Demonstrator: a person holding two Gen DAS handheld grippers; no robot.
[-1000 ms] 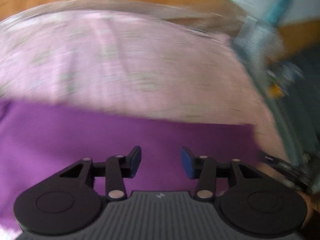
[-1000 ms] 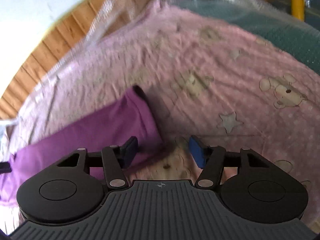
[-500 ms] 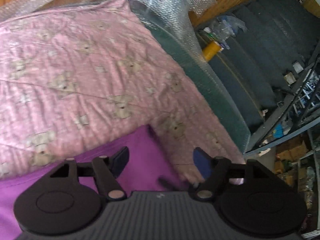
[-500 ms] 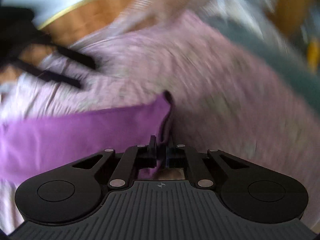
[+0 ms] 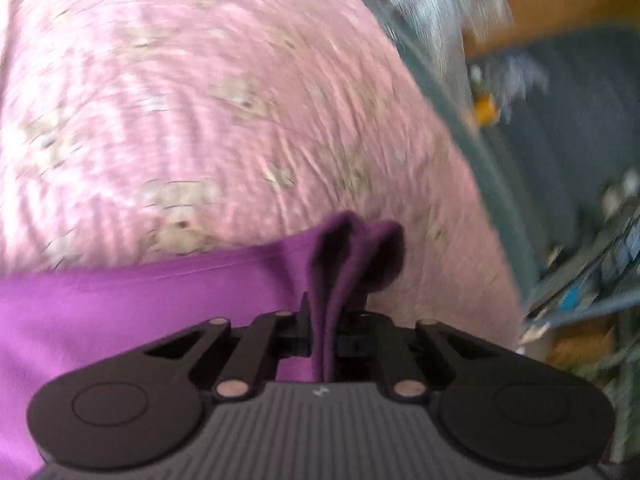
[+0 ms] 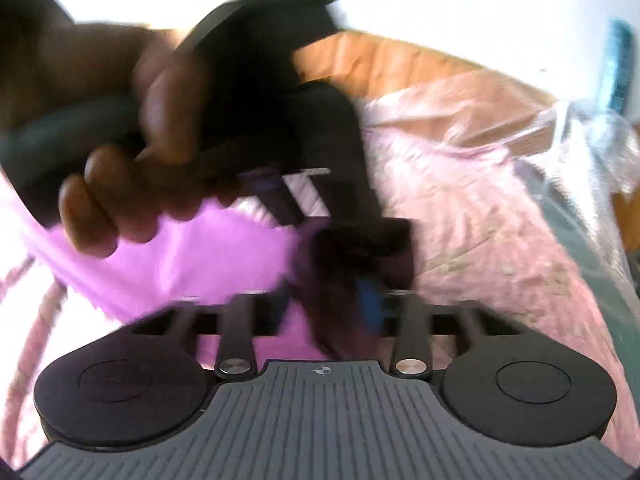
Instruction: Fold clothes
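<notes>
- The left hand-held gripper (image 5: 324, 332) is pressed together, pinching a bunched corner of the purple garment (image 5: 140, 304).
- The right hand-held gripper (image 6: 324, 312) has its jaws opening, cloth between them (blurred).
- The garment lies on a pink bear-print bedsheet (image 5: 200, 100).
- A hand (image 6: 120, 168) grips the other tool.

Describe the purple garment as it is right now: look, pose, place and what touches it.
The purple garment is plain, soft, thin cloth with no print. It lies spread on the pink bedsheet, which is printed with bears. One corner is gathered into an upright fold and pinched in the shut left gripper. In the right wrist view, blurred purple cloth lies between the fingers of the right gripper, whose jaws are opening; contact there is unclear. A hand holds the other gripper above it.
</notes>
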